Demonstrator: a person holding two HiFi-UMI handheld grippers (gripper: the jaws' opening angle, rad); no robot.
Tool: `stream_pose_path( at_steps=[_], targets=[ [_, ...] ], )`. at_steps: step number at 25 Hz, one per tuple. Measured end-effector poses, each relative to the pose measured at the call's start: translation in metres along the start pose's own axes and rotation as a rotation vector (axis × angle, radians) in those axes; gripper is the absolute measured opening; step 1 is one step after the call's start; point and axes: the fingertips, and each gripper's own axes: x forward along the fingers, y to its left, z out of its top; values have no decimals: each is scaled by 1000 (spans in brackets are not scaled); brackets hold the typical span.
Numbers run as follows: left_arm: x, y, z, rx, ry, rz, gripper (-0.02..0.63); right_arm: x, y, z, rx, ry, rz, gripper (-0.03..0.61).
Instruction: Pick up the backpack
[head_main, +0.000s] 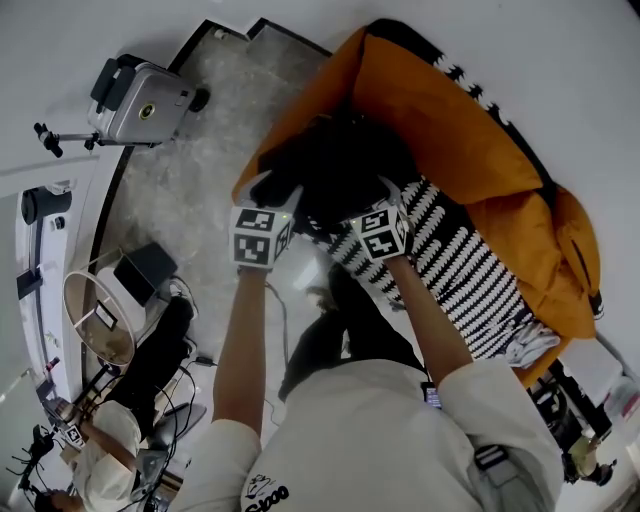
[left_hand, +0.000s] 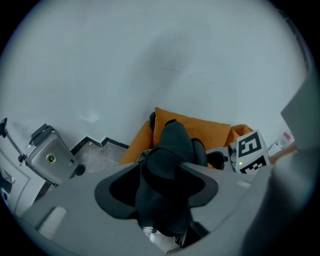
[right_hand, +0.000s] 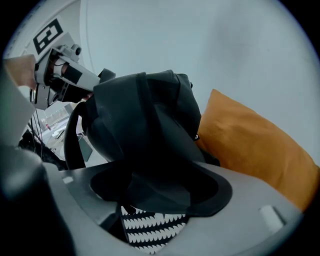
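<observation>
Now the left gripper (left_hand: 162, 187) and right gripper (right_hand: 155, 190) are straddling the black backpack (head_main: 345, 165) on the orange cushion (head_main: 440, 110), jaws spread wide.

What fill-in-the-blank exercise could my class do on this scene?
1. The black backpack lies on an ___ cushion.
2. A cloth on the cushion is patterned in black and ___.
3. On the floor, at the head view's upper left, stands a silver ___.

Missing words: orange; white; suitcase.
</observation>
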Motion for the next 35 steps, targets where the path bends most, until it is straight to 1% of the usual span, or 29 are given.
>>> stream_pose_path(
  at_steps=[4, 9, 12, 16, 19, 22, 25, 27, 29, 32, 33, 35],
  targets=[
    [0, -5, 0, 8, -7, 3, 195, -4, -1, -4, 7, 6, -10, 321],
    [-1, -5, 1, 2, -28, 17, 149, -10, 4, -8, 6, 14, -8, 256],
    [-4, -6, 4, -1, -45, 20, 120, -17, 6, -10, 13, 16, 3, 221],
    [-8, -6, 5, -17, -92, 15, 65, -30, 9, -5, 12, -3, 12, 181],
    [-9, -7, 4, -28, -112, 11, 48, -41, 15, -2, 28, -18, 44, 155],
    [-14, -8, 7, -18, -118, 0, 40, -54, 23, 6, 63, -55, 96, 144],
    [-24, -12, 10, 0, -124, -21, 32, -69, 27, 16, 85, -94, 94, 126],
    [-29, -16, 11, 25, -126, -33, 29, -80, 32, 22, 120, -119, 101, 114],
    [-33, -19, 10, 33, -126, -49, 20, -90, 38, 25, 161, -147, 111, 98],
    [-41, -25, 8, 22, -126, -91, 18, -107, 49, 32, 222, -199, 131, 86],
    [-44, -28, 8, 32, -126, -109, 17, -114, 52, 35, 242, -222, 137, 83],
    [-48, -39, 11, 78, -128, -151, 15, -127, 57, 43, 256, -265, 127, 80]
  ],
)
